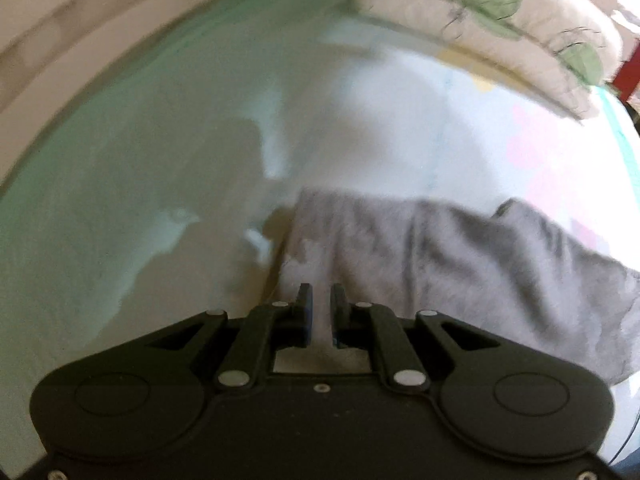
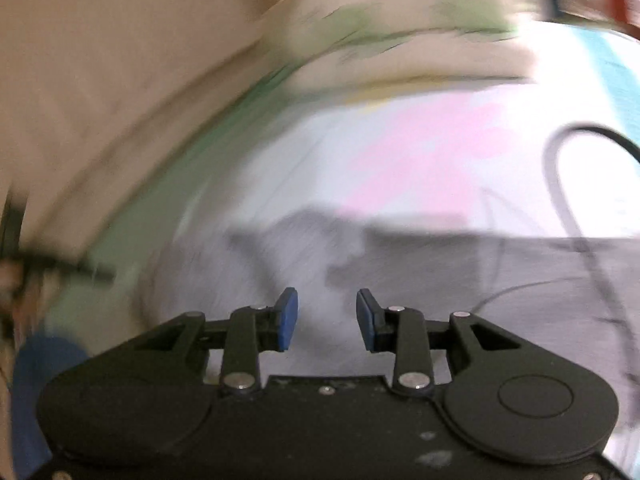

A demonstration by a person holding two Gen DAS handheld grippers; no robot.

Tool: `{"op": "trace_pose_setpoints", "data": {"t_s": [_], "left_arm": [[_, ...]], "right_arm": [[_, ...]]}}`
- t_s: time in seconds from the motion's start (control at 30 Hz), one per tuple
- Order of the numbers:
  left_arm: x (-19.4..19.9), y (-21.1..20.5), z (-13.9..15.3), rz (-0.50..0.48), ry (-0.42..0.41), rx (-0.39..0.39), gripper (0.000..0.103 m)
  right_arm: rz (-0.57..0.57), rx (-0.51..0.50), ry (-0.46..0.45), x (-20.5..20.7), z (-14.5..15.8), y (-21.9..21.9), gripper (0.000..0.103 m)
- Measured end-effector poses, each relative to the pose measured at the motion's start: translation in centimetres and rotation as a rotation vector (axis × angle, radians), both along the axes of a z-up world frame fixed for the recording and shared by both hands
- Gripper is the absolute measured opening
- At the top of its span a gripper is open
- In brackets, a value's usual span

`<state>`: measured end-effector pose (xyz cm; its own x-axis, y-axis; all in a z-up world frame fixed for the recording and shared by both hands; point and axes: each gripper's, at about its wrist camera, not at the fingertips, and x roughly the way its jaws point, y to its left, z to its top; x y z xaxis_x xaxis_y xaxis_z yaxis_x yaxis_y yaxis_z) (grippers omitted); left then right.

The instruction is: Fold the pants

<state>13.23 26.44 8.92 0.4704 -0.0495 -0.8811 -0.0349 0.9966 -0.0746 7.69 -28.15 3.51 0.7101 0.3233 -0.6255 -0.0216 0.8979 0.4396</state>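
My left gripper [image 1: 319, 296] hangs over the near edge of the grey pants [image 1: 460, 264], its fingers [image 1: 305, 300] drawn close with only a thin slit between them; no cloth shows caught in that slit, and the pads press on nothing. The pants lie crumpled on the bed sheet [image 1: 160, 160], spreading from just beyond my fingertips off to the right of the left wrist view. My right gripper [image 2: 327, 312] has its blue pads [image 2: 288, 316] spread apart with nothing between them. Below and ahead of it the grey fabric [image 2: 440, 280] is a smear, too blurred to read its folds. A dark cable [image 2: 560, 184] loops across the right side of that view. Farther off, the sheet runs pale green to white with pink patches, and at the far end lies a white pillow with green leaves [image 1: 500, 12].
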Motion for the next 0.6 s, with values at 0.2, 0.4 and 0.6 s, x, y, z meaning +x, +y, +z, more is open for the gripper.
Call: {"op": "trace_pose_setpoints", "data": {"t_s": [0.2, 0.4, 0.6], "left_arm": [[3.1, -8.0, 3.0, -0.157, -0.090, 0.007, 0.015], [5.7, -19.1, 3.1, -0.360, -0.122, 0.016, 0.027], [6.1, -30.0, 0.0, -0.555, -0.085, -0.036, 0.027]], "right_arm": [[-0.428, -0.084, -0.040, -7.8, 4.6, -13.8, 0.036], [-0.784, -0.138, 0.051, -15.6, 5.4, -23.0, 0.038], [-0.787, -0.046, 0.161, -15.6, 1.1, -24.8, 0.038]]}}
